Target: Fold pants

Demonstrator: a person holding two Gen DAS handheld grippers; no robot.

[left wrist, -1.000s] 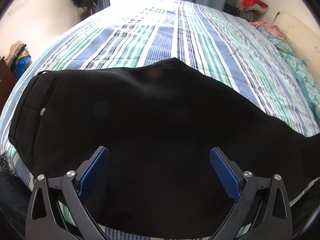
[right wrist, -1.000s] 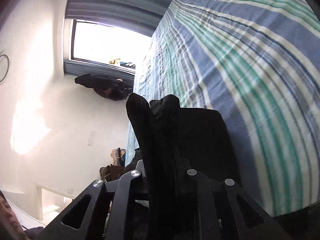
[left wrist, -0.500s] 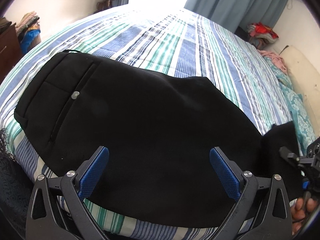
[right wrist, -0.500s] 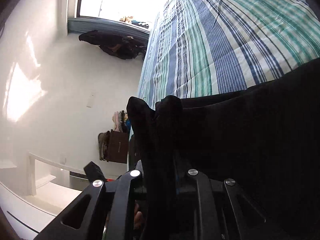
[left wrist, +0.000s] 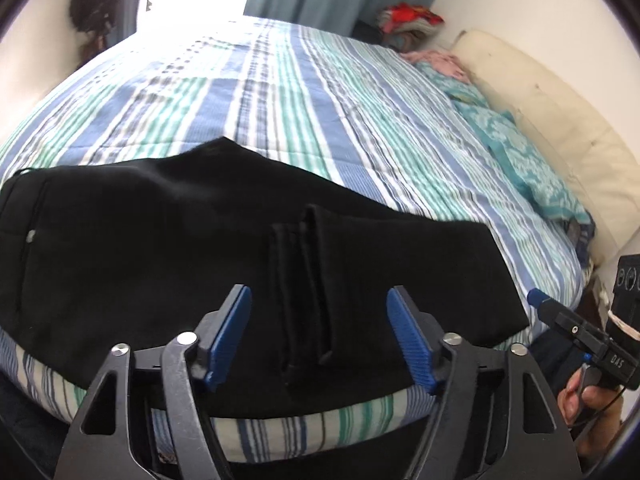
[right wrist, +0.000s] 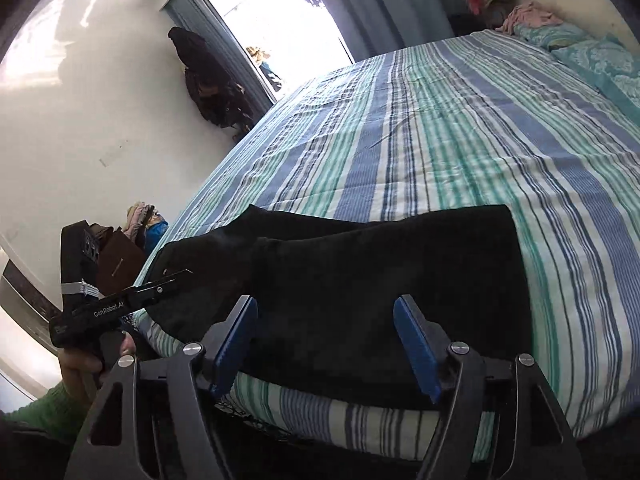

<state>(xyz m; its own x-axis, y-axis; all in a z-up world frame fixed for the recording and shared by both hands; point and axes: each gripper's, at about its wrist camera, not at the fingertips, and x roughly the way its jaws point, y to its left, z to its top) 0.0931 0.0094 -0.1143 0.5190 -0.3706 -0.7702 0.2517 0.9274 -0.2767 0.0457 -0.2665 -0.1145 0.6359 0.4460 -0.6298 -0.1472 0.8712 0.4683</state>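
Note:
The black pants (left wrist: 160, 248) lie folded over along the near edge of the striped bed (left wrist: 320, 92). The leg hems (left wrist: 308, 292) rest on top near the middle. My left gripper (left wrist: 320, 336) is open and empty, just above the hems. In the right wrist view the pants (right wrist: 380, 280) lie flat, and my right gripper (right wrist: 326, 344) is open and empty over their near edge. The right gripper also shows at the left wrist view's right edge (left wrist: 576, 332). The left gripper shows at the right wrist view's left (right wrist: 120, 304).
Teal pillows (left wrist: 528, 160) and a cream headboard (left wrist: 560, 120) line the bed's right side. A clothes pile (left wrist: 408, 20) sits at the far corner. A brown cabinet (right wrist: 120, 264) stands left of the bed. Dark clothes (right wrist: 204, 80) hang by the window.
My right gripper has opened and let go of the pant legs, which now lie folded over the upper part. My left gripper has narrowed a little and stays open.

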